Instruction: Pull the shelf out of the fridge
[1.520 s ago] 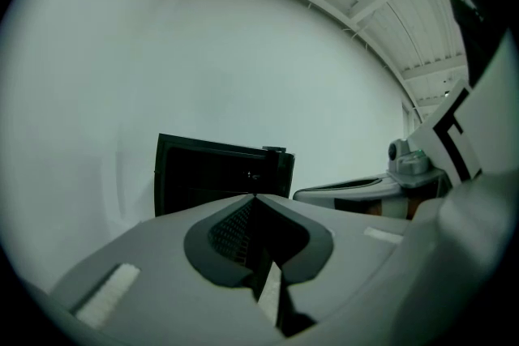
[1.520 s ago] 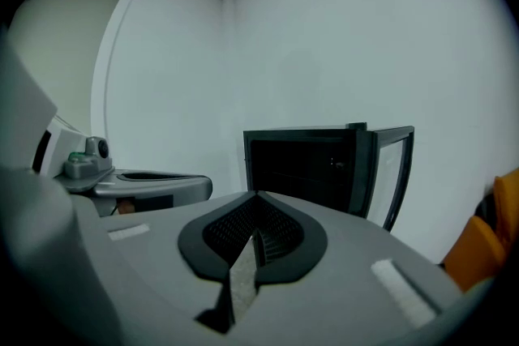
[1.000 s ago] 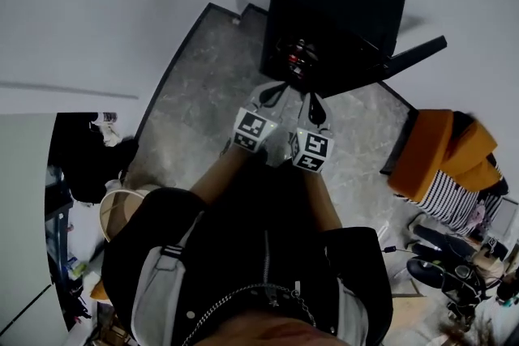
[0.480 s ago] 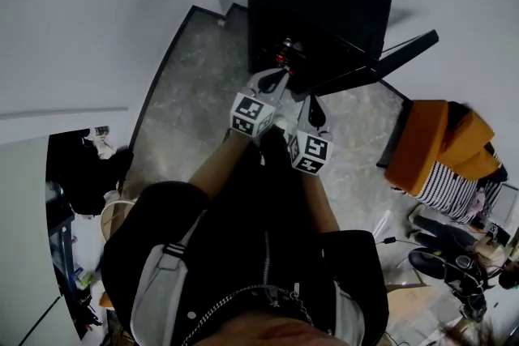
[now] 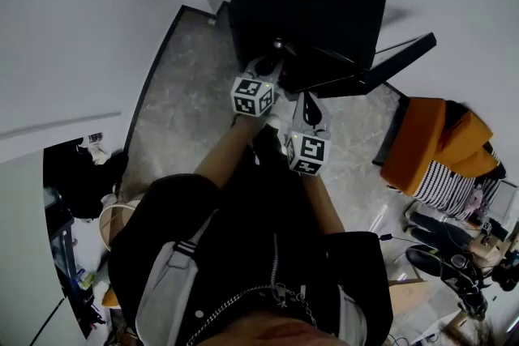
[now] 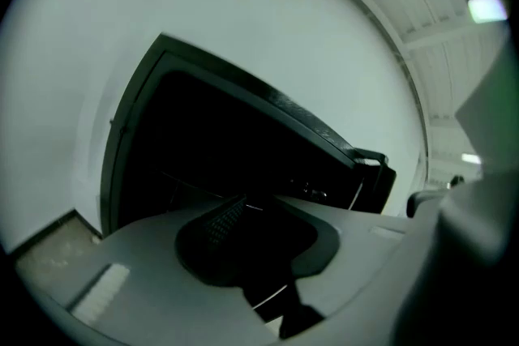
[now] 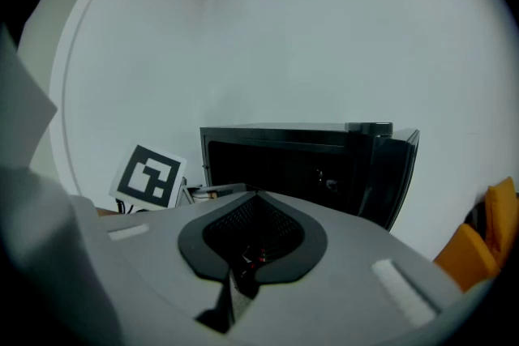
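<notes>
The black fridge (image 5: 312, 0) stands on the floor against the white wall, its door (image 5: 389, 65) swung open to the right. A thin pale line (image 5: 320, 53), perhaps the shelf's front edge, crosses the dark opening. My left gripper (image 5: 274, 53) reaches to the left end of that line. Its jaws are opening; in the left gripper view they (image 6: 259, 211) stand apart before the dark inside (image 6: 211, 142). I cannot tell if anything lies in the gap. My right gripper (image 5: 310, 113) hangs back from the fridge, shut (image 7: 258, 198) and empty.
Grey stone floor (image 5: 195, 101) spreads in front of the fridge. Orange and striped cloth (image 5: 438, 150) is piled at the right, with shoes and cables (image 5: 454, 263) lower right. Dark clutter (image 5: 81, 174) fills a gap at the left. The left gripper's marker cube (image 7: 150, 174) shows in the right gripper view.
The left gripper has moved forward to the fridge's opening while the right one stayed back. The red item seen inside the fridge earlier no longer shows.
</notes>
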Demonstrator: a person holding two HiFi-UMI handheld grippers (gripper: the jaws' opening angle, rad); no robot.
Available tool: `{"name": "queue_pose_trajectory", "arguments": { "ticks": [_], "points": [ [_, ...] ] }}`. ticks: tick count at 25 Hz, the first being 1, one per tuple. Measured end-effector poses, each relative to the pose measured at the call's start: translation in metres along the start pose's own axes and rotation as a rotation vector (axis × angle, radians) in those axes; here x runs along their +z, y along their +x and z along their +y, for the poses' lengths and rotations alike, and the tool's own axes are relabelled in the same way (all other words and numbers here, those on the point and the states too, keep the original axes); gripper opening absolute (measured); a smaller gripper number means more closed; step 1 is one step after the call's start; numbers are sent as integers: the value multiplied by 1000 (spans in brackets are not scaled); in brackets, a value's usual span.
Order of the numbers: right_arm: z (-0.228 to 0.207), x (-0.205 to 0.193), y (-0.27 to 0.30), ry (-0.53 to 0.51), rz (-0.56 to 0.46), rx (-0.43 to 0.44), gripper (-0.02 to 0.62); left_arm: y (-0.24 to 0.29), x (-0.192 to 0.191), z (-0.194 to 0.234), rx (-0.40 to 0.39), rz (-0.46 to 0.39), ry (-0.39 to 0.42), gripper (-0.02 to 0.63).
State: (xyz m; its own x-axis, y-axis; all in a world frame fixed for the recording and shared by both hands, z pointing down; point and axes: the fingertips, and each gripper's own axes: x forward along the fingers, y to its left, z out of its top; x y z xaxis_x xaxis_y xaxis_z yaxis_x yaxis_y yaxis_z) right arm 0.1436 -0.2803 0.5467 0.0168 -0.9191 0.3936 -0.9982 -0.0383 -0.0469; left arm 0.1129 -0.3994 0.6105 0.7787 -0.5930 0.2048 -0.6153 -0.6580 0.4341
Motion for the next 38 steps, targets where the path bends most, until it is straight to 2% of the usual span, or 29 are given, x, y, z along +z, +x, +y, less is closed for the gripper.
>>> {"name": "queue_pose_trajectory", "arguments": {
  "ticks": [2,5,10,16,25,32,34,38],
  "points": [
    [-3,-2,4,-8,14,8,2,13,-1,11,6,-14,-125,87],
    [-11,-4,6,-15,28,3,2,28,-1,27,37,-60,-260,98],
    [-21,-11,9,-17,53,-2,2,48,1,64,106,-180,-553,108],
    [-25,-12,11,-20,78,-11,2,68,6,80,85,-286,-784,137],
    [-32,-23,6,-16,111,-33,2,92,1,88,31,-309,-927,139],
    [-36,-27,0,-19,119,-56,2,105,2,96,45,-324,-1011,93],
    [-37,-28,-2,-19,118,-62,3,107,-1,99,54,-321,-1045,48],
    [-39,-30,-5,2,131,-78,2,109,-2,99,47,-323,-1107,31]
  ]
}}
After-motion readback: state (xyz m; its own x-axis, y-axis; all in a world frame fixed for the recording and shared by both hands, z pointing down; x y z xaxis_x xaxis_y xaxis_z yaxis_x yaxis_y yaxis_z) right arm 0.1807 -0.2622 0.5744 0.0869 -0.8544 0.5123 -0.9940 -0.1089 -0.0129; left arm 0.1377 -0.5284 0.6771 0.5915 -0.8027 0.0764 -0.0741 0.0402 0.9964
